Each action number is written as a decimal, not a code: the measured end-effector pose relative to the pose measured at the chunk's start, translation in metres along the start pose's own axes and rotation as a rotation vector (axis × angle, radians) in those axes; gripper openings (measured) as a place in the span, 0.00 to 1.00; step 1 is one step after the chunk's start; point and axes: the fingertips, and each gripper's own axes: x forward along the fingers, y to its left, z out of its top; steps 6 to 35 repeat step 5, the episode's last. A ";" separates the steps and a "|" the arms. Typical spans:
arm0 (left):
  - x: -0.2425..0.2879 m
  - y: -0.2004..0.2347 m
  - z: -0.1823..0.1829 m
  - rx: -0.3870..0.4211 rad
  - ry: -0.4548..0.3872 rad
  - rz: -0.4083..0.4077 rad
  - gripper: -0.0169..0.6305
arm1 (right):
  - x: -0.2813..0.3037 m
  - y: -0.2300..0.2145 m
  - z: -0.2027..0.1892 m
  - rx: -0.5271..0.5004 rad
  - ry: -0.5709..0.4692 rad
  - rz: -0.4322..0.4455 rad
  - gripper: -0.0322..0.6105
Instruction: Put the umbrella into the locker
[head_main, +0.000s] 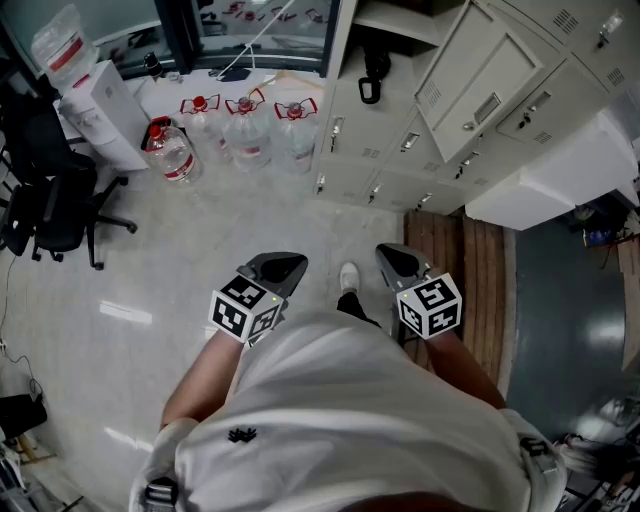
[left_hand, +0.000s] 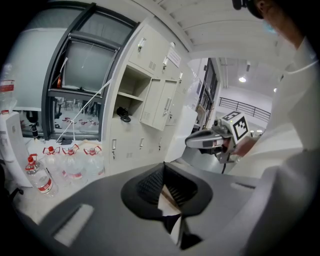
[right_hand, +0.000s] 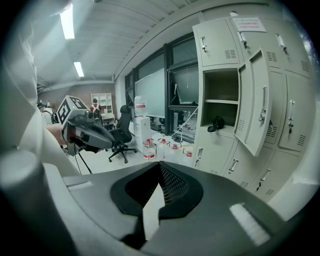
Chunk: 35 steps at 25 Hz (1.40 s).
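A black folded umbrella (head_main: 370, 85) with a strap loop lies on the shelf of the open compartment in the beige locker bank (head_main: 400, 150). It also shows in the left gripper view as the umbrella (left_hand: 122, 114) and in the right gripper view as the umbrella (right_hand: 216, 123). The compartment's door (head_main: 490, 85) stands swung out to the right. My left gripper (head_main: 290, 262) and right gripper (head_main: 388, 250) hang side by side in front of my body, well short of the lockers. Both are shut with nothing between the jaws, as the left gripper (left_hand: 164, 165) and right gripper (right_hand: 160, 164) show close up.
Several large water bottles (head_main: 245, 130) stand on the floor left of the lockers, by a white water dispenser (head_main: 100, 110). A black office chair (head_main: 55, 205) is at the far left. A white box-shaped unit (head_main: 560, 175) juts out at the right. My shoe (head_main: 348, 277) is between the grippers.
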 end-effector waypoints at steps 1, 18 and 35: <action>0.000 0.002 0.000 0.000 0.000 0.002 0.11 | 0.002 0.000 0.001 -0.001 0.000 0.000 0.05; -0.002 0.010 0.001 -0.001 -0.001 0.007 0.11 | 0.010 0.000 0.005 -0.005 0.002 0.003 0.05; -0.002 0.010 0.001 -0.001 -0.001 0.007 0.11 | 0.010 0.000 0.005 -0.005 0.002 0.003 0.05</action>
